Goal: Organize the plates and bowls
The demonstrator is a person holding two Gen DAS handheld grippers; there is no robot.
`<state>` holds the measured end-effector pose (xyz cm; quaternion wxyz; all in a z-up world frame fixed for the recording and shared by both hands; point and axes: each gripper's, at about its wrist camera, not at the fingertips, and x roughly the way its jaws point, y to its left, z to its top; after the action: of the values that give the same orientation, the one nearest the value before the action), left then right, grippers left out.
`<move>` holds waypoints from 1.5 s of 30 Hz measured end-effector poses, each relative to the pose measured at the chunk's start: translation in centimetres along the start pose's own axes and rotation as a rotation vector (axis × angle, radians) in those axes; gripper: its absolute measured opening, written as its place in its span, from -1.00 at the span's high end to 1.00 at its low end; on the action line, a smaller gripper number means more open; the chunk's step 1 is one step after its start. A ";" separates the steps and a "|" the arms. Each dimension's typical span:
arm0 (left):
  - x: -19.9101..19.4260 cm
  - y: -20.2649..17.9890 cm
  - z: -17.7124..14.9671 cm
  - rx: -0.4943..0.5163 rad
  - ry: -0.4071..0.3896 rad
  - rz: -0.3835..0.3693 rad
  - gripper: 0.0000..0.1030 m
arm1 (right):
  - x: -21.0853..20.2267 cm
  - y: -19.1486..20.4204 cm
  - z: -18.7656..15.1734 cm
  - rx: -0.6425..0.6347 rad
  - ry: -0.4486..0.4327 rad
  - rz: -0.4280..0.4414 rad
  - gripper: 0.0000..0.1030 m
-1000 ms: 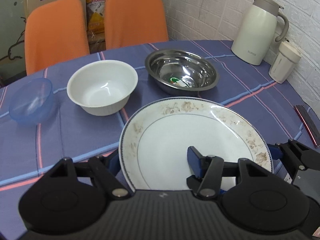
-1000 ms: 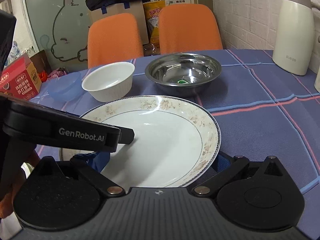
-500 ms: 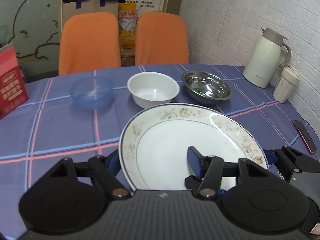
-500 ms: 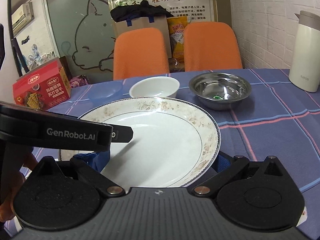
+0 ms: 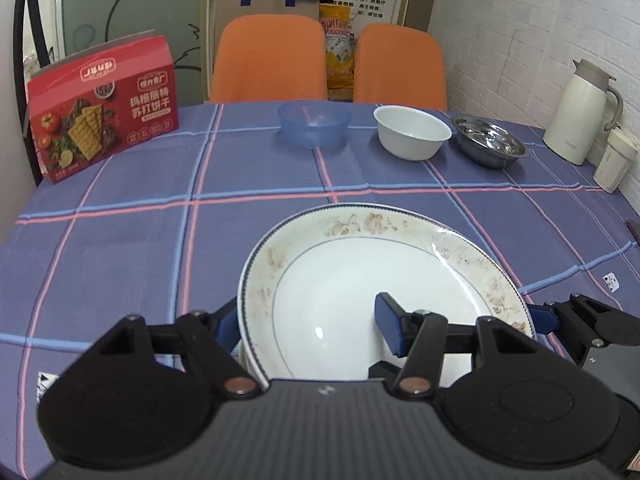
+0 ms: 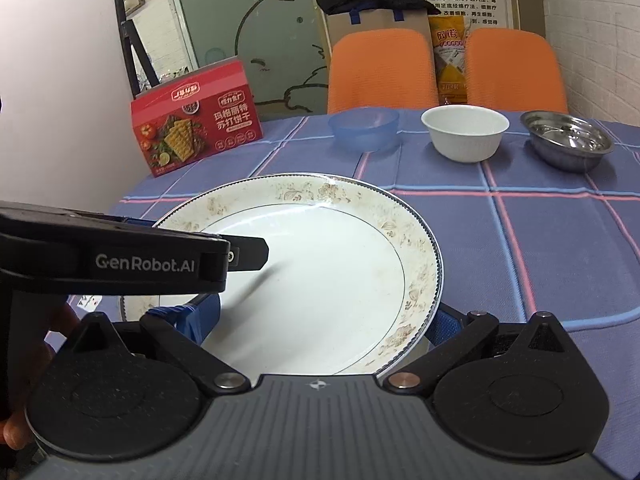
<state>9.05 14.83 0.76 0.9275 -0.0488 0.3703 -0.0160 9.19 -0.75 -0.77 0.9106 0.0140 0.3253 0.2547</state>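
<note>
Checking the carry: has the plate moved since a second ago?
Yes. The plate, gripped in both claws, has moved back from the white bowl and steel bowl, which now sit far behind it across the tablecloth.

The blue plaid-clothed tabletop [image 5: 120, 240] is viewed forward from both wrist cameras, low and close behind the jaws. The near floral-rimmed white plate [image 5: 360, 280] [image 6: 320, 280] and two far orange chairs [image 5: 272, 60] [image 6: 380, 68] are shared.

white plate [image 5: 344, 312], brownish floral rim, perhaps faded; blue bowl [image 5: 313, 123]; purple tablecloth [image 5: 120, 248], pink-blue check.
</note>
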 end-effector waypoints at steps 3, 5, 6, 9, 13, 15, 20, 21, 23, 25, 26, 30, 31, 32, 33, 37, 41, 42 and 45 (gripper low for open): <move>0.2 0.4 -0.8 -0.011 0.005 -0.006 -0.11 | 0.1 0.6 -0.8 -0.018 0.013 -0.020 -0.78; 0.2 0.6 -1.2 -0.016 -0.004 -0.011 -0.14 | 0.0 0.7 -1.0 -0.025 0.015 -0.016 -0.78; 0.3 0.7 -1.2 -0.019 -0.004 -0.009 -0.16 | -0.1 0.8 -1.0 -0.029 0.017 -0.015 -0.78; 0.6 1.5 -1.3 -0.050 0.026 -0.035 -0.26 | -0.1 0.8 -1.4 -0.027 0.034 0.009 -0.77; -0.2 2.1 -1.1 -0.059 -0.010 -0.049 -0.38 | -0.2 0.9 -1.4 -0.033 0.041 0.018 -0.74; -0.8 2.0 -0.6 -0.043 -0.031 -0.053 -0.40 | -0.6 1.0 -1.3 -0.045 0.021 -0.007 -0.74; -1.8 1.5 0.6 -0.033 -0.081 -0.046 -0.54 | -0.8 0.1 -1.0 -0.022 0.016 0.012 -0.74; -1.8 1.4 0.7 -0.033 -0.081 -0.045 -0.54 | -0.7 0.3 -1.1 -0.034 0.029 0.014 -0.75; -1.7 1.3 0.9 -0.029 -0.080 -0.040 -0.59 | -0.3 1.5 -1.3 -0.143 0.067 -0.016 -0.75; -1.8 1.2 0.9 -0.033 -0.091 -0.031 -0.86 | -0.5 1.5 -1.4 -0.159 0.059 -0.020 -0.74; -1.9 1.2 0.9 -0.029 -0.096 -0.030 -0.86 | -0.8 1.0 -1.3 -0.122 0.052 0.001 -0.72; -1.9 0.7 1.1 -0.021 -0.106 -0.038 -0.86 | -2.0 -0.4 -1.0 -0.025 0.033 0.003 -0.74; -1.8 0.6 1.2 -0.021 -0.106 -0.041 -0.86 | -1.9 -0.4 -1.1 -0.024 0.052 0.001 -0.75; -1.8 0.5 1.2 -0.023 -0.106 -0.040 -0.86 | -1.7 -0.3 -1.2 -0.035 0.066 0.015 -0.76; -1.8 0.4 1.2 -0.023 -0.105 -0.039 -0.86 | -1.8 -0.4 -1.4 -0.035 0.056 0.022 -0.73; -1.9 -0.2 1.2 -0.020 -0.103 -0.051 -0.89 | -3.5 -0.4 -1.2 -0.051 -0.018 0.012 -0.74; -1.6 -1.6 1.4 0.001 -0.094 -0.067 -0.94 | -4.1 -1.8 -1.1 -0.013 -0.025 0.015 -0.74; -1.3 -2.0 1.6 0.008 -0.087 -0.073 -0.94 | -4.2 -2.4 -1.1 0.007 -0.027 0.017 -0.74; -0.3 -3.4 2.2 0.023 -0.059 -0.097 -0.94 | -4.6 -4.6 -0.9 0.050 -0.038 -0.012 -0.74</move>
<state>10.40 11.68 2.92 0.9366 -0.0565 0.3400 -0.0637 7.73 -7.03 0.37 0.9174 0.0396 0.3142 0.2409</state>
